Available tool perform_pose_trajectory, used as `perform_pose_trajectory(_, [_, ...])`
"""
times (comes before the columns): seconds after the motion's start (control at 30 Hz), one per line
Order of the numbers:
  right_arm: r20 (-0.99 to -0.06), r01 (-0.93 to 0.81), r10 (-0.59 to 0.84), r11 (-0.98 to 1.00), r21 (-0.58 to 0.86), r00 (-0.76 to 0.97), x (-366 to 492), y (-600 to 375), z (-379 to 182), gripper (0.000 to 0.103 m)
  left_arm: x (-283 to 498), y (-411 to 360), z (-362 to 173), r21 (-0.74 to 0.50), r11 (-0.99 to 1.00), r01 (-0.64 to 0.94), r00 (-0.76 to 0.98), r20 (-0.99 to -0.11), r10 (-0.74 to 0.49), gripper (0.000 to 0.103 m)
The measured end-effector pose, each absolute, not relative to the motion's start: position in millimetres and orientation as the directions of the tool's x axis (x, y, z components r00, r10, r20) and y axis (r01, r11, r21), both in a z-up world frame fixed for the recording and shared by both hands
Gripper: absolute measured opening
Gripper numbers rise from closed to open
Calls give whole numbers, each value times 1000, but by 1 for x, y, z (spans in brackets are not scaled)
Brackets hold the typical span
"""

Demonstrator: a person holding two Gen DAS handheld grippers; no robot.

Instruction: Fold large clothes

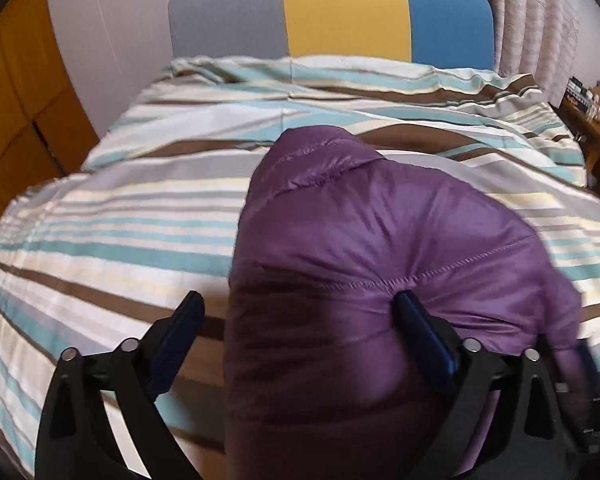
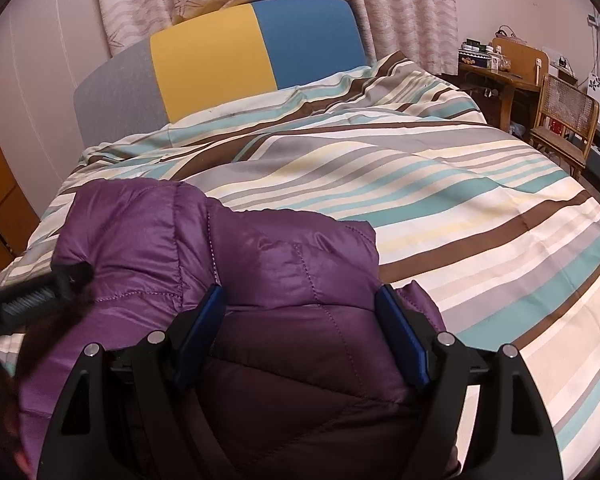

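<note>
Blue pads on the left gripper [image 1: 300,312] stand wide apart: one rests against the purple quilted jacket [image 1: 380,248], the other hangs clear over the striped duvet [image 1: 100,240], so nothing is pinched. The right gripper [image 2: 300,308] straddles a thick padded fold of the same jacket, its pads flanking the bulge; whether they actually press it I cannot tell. The jacket lies bunched on the bed's near side, well short of the headboard [image 2: 220,52]. Its slick, puffy shell could slip from one loose hold, letting the fold spring open or slide off the near edge.
</note>
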State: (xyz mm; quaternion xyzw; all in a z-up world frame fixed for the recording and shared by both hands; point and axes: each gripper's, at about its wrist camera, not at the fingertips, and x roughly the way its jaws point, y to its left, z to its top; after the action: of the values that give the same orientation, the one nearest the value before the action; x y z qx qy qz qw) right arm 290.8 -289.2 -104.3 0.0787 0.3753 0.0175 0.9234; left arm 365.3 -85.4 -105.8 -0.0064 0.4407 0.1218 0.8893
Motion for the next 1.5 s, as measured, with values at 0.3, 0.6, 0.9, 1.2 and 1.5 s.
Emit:
perform_pose_trajectory(0.3, [-715, 30, 84, 989, 145, 694, 300, -285, -112, 78, 378, -73, -134, 30, 981, -194, 583, -800, 140, 97])
perform_pose_trajectory(0.6, [-690, 20, 102, 986, 167, 716, 297, -289, -112, 80, 345, -67, -118, -65, 978, -198, 624, -778, 74, 97])
perform_pose_trajectory(0.9, [-600, 9, 135, 973, 231, 789, 258, -304, -91, 83, 261, -86, -94, -35, 996, -83, 758, -651, 41, 100])
perform_pose_trajectory(1.2, [-702, 57, 168, 956, 286, 692, 271, -317, -117, 94, 284, -104, -120, 92, 996, -3, 748, -660, 63, 100])
perform_pose_trajectory(1.5, [-685, 51, 207, 940, 336, 699, 267, -323, -118, 94, 282, -91, -120, 2, 1000, -4, 748, -664, 4, 100])
